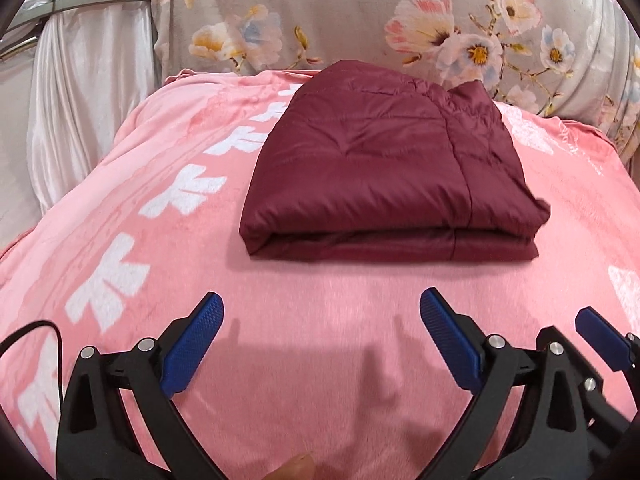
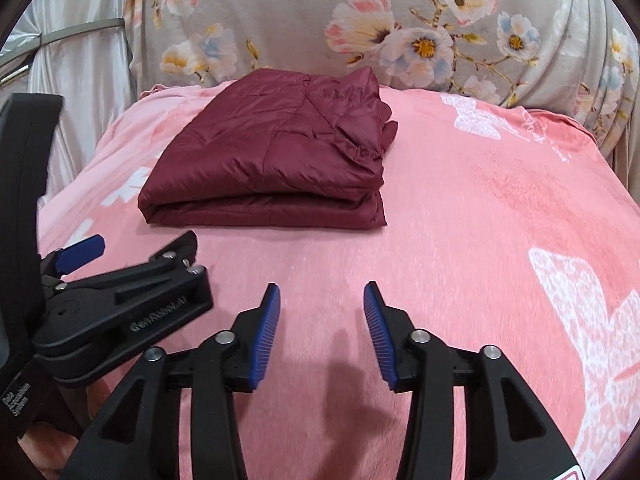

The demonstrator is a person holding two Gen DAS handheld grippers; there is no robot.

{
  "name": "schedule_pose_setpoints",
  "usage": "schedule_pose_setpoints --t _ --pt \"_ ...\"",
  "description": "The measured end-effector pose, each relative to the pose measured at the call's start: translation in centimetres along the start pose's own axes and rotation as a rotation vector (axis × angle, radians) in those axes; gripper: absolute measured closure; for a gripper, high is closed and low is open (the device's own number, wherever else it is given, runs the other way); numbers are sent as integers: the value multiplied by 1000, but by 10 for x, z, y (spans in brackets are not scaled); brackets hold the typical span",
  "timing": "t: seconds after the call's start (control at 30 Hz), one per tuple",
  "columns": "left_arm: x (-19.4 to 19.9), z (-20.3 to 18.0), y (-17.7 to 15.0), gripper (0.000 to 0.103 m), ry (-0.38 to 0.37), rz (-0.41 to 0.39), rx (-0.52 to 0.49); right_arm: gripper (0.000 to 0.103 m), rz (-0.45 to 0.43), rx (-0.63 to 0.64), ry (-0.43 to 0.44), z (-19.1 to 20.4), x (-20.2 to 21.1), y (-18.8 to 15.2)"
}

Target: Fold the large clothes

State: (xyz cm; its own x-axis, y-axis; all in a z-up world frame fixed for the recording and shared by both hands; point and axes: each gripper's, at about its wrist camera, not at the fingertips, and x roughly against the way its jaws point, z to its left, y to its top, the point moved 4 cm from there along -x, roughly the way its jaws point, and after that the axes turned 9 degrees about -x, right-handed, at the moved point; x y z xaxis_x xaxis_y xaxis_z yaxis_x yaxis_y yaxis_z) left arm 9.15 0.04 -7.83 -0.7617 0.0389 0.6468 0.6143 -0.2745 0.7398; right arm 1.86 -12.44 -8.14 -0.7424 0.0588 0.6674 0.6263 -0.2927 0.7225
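Blue ribbed pads (image 1: 192,344) on the left gripper (image 1: 320,340) stand spread wide with nothing between them, only pink fleece below. The right gripper (image 2: 322,336) shows a narrower gap, its jaws parted and just as empty, its pads (image 2: 266,336) clear of any cloth. Both tools sit side by side, the left one's black body visible at the right camera's left edge.

Now the thing that matters: the dark maroon quilted puffer garment (image 1: 384,168), folded into a thick rectangular bundle, lies ahead of both sets of fingers and apart from them, with a strip of bare blanket between. From the left gripper it sits straight ahead. From the right gripper it lies ahead and off to the left (image 2: 268,152). So the left hand looks the better lined up, I'd say. The bundle's long axis runs across the view, its rolled fold edge facing the fingers, its looser ruffled edges on the right side and far end.

The garment's shell is slick, shiny, stitched in puffy panels; likely slippery and springy, so the layers could slide or puff open if nudged. It rests on a pink plush blanket with white butterfly prints (image 2: 480,208), soft and matte. Behind the garment rises a grey floral-print cover (image 1: 360,12), and to the garment's left hangs a pale satin curtain (image 1: 88,92).

The fold looks about finished.
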Motion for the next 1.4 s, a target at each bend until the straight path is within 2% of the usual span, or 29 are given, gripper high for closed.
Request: schedule_pose_setpoints --t 0.1,0.4,0.63,0.9,1.4 --pt "5 2 -3 6 6 -16 17 54 11 -21 -10 -5 -3 -1" --pt "1 4 -9 6 8 7 31 54 55 -30 -16 -7 -12 -7" --pt "0 8 -10 6 23 7 51 52 59 -28 -48 -9 -12 -8" --pt "2 4 -9 6 47 -2 26 52 56 -24 -78 -10 -12 -9" --pt "3 2 -9 6 38 -8 16 52 42 -5 -100 -11 -10 -8"
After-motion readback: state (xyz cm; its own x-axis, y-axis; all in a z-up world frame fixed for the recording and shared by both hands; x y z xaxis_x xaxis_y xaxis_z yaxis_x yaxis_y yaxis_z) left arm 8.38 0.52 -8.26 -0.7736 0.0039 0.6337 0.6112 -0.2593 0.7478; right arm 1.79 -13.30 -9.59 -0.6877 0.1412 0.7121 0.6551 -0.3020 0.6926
